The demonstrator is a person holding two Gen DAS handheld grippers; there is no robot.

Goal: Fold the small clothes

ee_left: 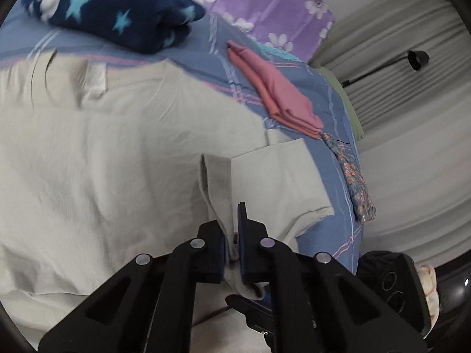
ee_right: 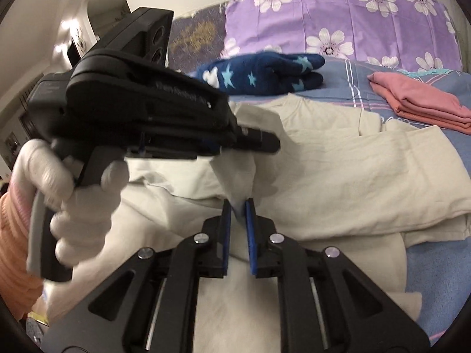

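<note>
A cream garment (ee_left: pixel 103 161) lies spread over the blue bedsheet (ee_left: pixel 332 117). My left gripper (ee_left: pixel 232 214) is shut on a raised fold of its edge near a short sleeve (ee_left: pixel 279 182). In the right wrist view the same garment (ee_right: pixel 338 176) lies crumpled, and my right gripper (ee_right: pixel 238 206) is shut on a pinched-up ridge of it. The left gripper (ee_right: pixel 265 144), held by a white-gloved hand (ee_right: pixel 82 194), grips the cloth just beyond the right one.
A folded pink garment (ee_left: pixel 282 94) (ee_right: pixel 424 103) and a folded navy star-print fleece (ee_left: pixel 112 8) (ee_right: pixel 265 70) lie on the bed. A small floral cloth (ee_left: pixel 353 182) hangs at the bed edge. A purple flowered pillow (ee_right: pixel 338 14) stands behind.
</note>
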